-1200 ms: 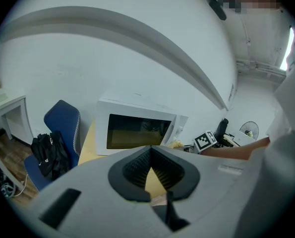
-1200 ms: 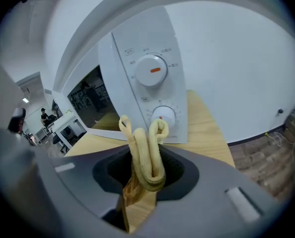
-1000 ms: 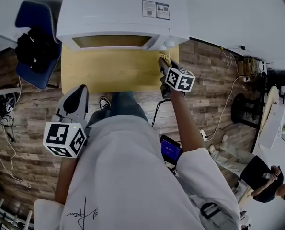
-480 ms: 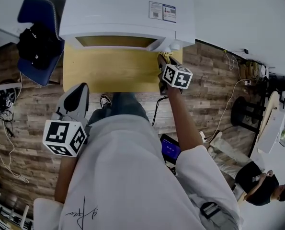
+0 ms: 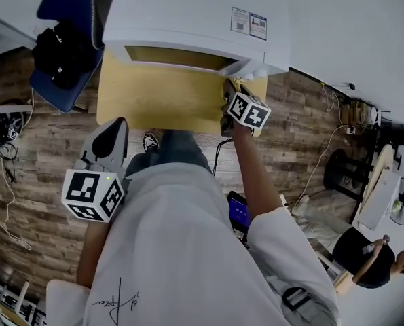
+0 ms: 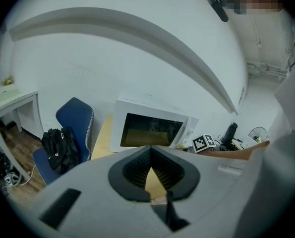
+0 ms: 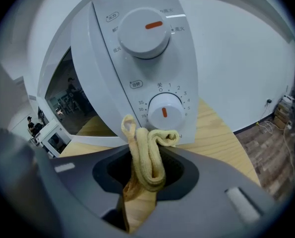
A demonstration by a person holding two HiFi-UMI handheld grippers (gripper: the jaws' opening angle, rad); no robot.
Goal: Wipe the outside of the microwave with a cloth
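Right gripper clamps yellow cloth near the microwave; left gripper closed, empty

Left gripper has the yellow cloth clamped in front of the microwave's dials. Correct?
Not quite. The right gripper clamps the yellow cloth in front of the dials of the microwave, as the right gripper view shows; the left gripper is shut on nothing.

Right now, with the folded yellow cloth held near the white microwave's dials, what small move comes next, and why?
Probably ease the right gripper forward, then sideways: its jaws pinch the folded yellow cloth just below the white microwave's lower dial, so wiping can start there.
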